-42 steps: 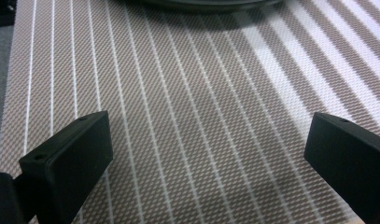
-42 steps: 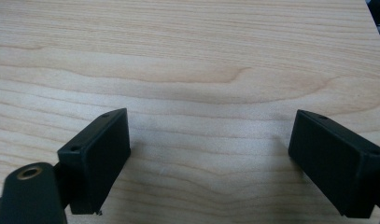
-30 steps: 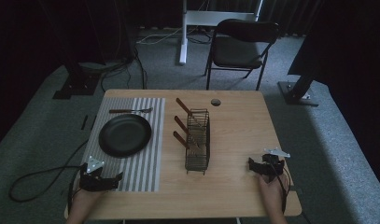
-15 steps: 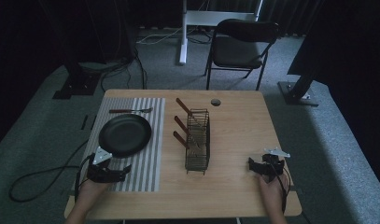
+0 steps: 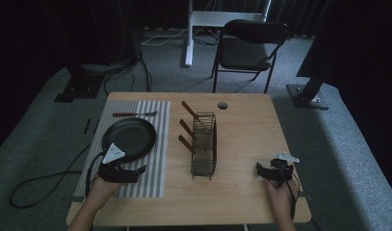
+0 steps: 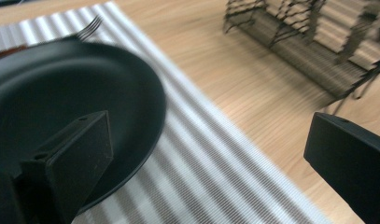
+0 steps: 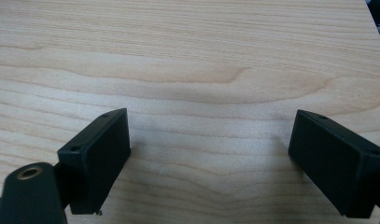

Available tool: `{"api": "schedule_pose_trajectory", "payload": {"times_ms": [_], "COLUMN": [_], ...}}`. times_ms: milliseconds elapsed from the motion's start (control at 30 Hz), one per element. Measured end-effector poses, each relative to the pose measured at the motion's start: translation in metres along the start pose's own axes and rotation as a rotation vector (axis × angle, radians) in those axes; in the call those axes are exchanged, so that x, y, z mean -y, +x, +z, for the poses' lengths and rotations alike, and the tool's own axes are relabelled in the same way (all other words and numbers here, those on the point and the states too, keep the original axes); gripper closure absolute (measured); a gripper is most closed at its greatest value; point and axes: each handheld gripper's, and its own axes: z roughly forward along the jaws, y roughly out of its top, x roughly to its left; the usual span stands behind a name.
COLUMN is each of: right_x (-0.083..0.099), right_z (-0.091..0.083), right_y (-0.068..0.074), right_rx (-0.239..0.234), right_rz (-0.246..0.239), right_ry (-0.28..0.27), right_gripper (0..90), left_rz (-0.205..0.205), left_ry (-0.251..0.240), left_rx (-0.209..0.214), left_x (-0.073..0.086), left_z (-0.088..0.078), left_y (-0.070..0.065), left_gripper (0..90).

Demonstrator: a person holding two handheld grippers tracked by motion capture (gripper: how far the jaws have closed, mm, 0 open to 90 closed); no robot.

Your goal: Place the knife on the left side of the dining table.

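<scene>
A black plate [image 5: 128, 138] lies on a striped placemat [image 5: 157, 159] at the table's left, with a fork [image 5: 135, 114] beyond it. My left gripper [image 5: 136, 171] hovers just in front of the plate, open. In the left gripper view [image 6: 211, 140] one of its jaws hangs over the plate [image 6: 61, 98] and the other over bare wood. A wire rack [image 5: 203, 143] holding wooden-handled utensils [image 5: 189, 111] stands mid-table. My right gripper [image 5: 261, 171] rests open near the front right, with only wood grain between its jaws [image 7: 211, 135].
A small round dark object [image 5: 222, 105] sits near the table's far edge. A black chair [image 5: 249, 45] and a white stand [image 5: 189, 33] are on the floor behind the table. A cable [image 5: 44, 180] trails off the left side.
My left gripper has moved forward and to the right from the table's front left corner up to the plate's near rim. The right gripper has stayed put.
</scene>
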Motion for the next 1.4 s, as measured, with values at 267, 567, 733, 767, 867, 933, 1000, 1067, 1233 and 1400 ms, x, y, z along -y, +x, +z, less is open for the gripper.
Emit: {"api": "schedule_pose_trajectory", "payload": {"times_ms": [267, 567, 733, 767, 867, 933, 1000, 1067, 1233, 1400], "right_x": [0.000, 0.000, 0.000, 0.000, 0.000, 0.000, 0.000, 0.000, 0.000, 0.000], "right_z": [0.000, 0.000, 0.000, 0.000, 0.000, 0.000, 0.000, 0.000, 0.000, 0.000], "right_y": [0.000, 0.000, 0.000, 0.000, 0.000, 0.000, 0.000, 0.000, 0.000, 0.000], "right_rx": [0.000, 0.000, 0.000, 0.000, 0.000, 0.000, 0.000, 0.000, 0.000, 0.000], "right_rz": [0.000, 0.000, 0.000, 0.000, 0.000, 0.000, -0.001, 0.000, 0.000, 0.000], "right_ry": [-0.002, -0.001, -0.001, -0.001, -0.001, -0.001, -0.002, -0.001, -0.001, -0.001], "right_gripper": [11.7, 11.7, 11.7, 11.7, 11.7, 11.7, 11.7, 11.7, 11.7, 11.7], "left_rz": [0.055, 0.091, 0.113, 0.113, 0.127, 0.129, 0.133, 0.133, 0.153, 0.175], "left_ry": [-0.042, -0.086, -0.097, -0.097, -0.103, -0.104, -0.112, -0.112, -0.136, -0.143], "left_rx": [0.067, 0.133, 0.169, 0.169, 0.178, 0.188, 0.199, 0.199, 0.234, 0.260], "left_x": [-0.018, -0.039, -0.048, -0.048, -0.054, -0.055, -0.058, -0.058, -0.069, -0.080], "left_z": [-0.002, 0.001, 0.007, 0.007, 0.012, 0.013, 0.015, 0.015, 0.021, 0.026], "left_y": [-0.016, -0.029, -0.036, -0.036, -0.042, -0.043, -0.046, -0.046, -0.055, -0.063], "left_gripper": [1.7, 1.7, 1.7, 1.7, 1.7, 1.7, 1.7, 1.7, 1.8, 1.9]}}
